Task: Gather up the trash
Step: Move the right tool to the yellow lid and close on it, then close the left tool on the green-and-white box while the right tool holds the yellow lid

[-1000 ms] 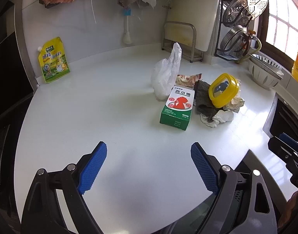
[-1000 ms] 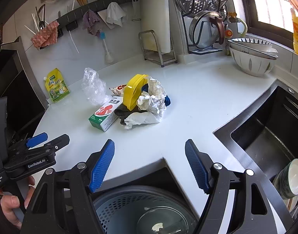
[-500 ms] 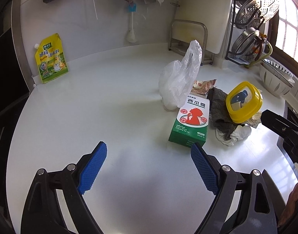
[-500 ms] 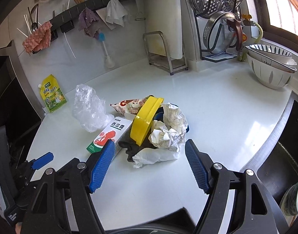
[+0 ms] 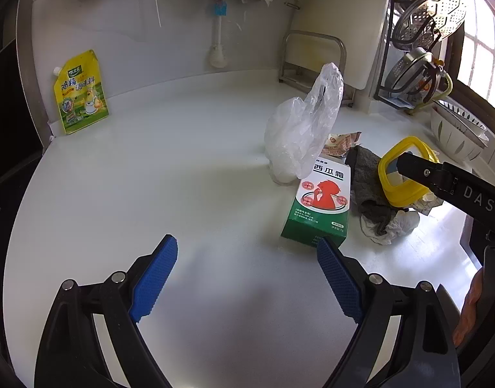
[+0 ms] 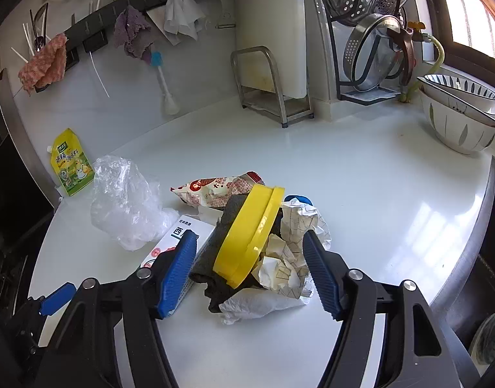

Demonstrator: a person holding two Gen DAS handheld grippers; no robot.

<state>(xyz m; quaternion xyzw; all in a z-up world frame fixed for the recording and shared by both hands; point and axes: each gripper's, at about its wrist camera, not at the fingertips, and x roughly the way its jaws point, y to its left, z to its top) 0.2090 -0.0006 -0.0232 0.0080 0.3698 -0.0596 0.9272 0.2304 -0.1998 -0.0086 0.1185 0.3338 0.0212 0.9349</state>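
A trash pile lies on the white counter (image 5: 150, 177): a green and white box (image 5: 318, 207), a clear plastic bag (image 5: 299, 132), a snack wrapper (image 6: 215, 190), a dark rag (image 6: 221, 226), a yellow lid (image 6: 250, 236) and crumpled paper (image 6: 292, 252). My right gripper (image 6: 249, 271) is open, its fingers either side of the lid and paper. My left gripper (image 5: 247, 278) is open and empty, just left of the box. The right gripper also shows in the left wrist view (image 5: 448, 181).
A yellow seasoning pouch (image 5: 81, 92) leans on the back wall at left. A metal rack (image 6: 273, 87) and a pot-lid stand (image 6: 373, 51) stand at the back. Stacked bowls (image 6: 457, 110) sit at right by the sink edge (image 6: 487, 226).
Both grippers moved forward toward the pile. The right gripper now has its fingers around the yellow lid and paper; the left is closer to the box. Both stay open.
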